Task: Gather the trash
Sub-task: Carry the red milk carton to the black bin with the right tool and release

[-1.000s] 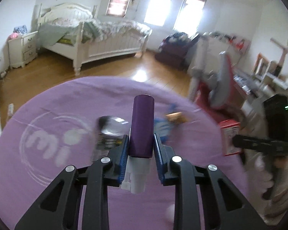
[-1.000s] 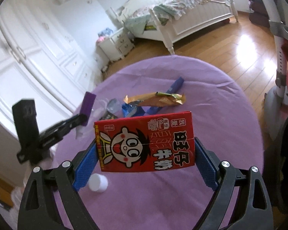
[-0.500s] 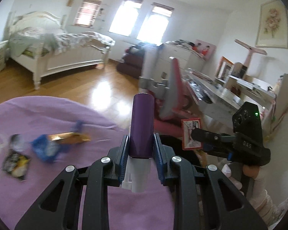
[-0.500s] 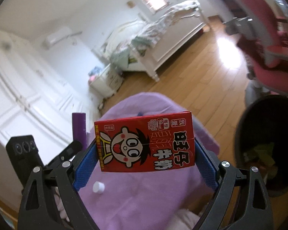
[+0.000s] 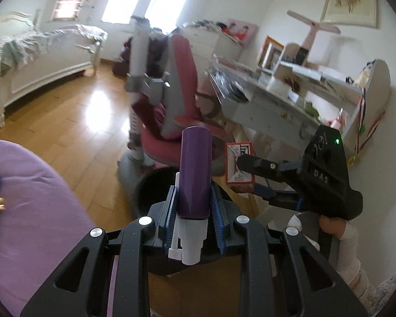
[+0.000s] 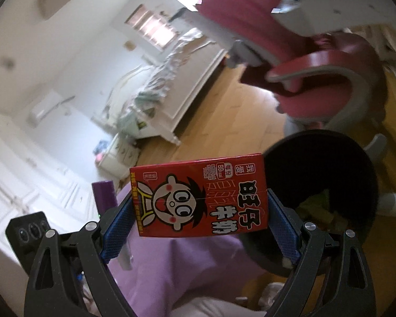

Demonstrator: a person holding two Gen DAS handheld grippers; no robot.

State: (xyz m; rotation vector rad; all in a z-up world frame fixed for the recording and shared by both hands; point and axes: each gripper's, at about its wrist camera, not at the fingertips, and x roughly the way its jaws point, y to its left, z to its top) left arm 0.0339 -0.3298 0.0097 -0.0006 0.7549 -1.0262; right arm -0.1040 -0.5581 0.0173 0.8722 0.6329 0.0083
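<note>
- The left hand-held gripper [image 5: 193,198] is almost closed, clamped on one purple tube [image 5: 195,174].
- The right hand-held gripper [image 6: 199,212] stands wide, clamped on one red milk carton [image 6: 199,199].
- One black trash bin [image 6: 327,158] is just right of the carton, beside the purple surface [image 6: 177,266].

The red milk carton [image 6: 199,198] carries big upside-down Chinese characters, 旺仔牛奶, beside a cartoon face, and smaller print near its top edge reads 我爱, with finer print next to it too small to read. On the black body of the right gripper [image 5: 240,170], seen from the left wrist, raised letters spell "DAS".
</note>
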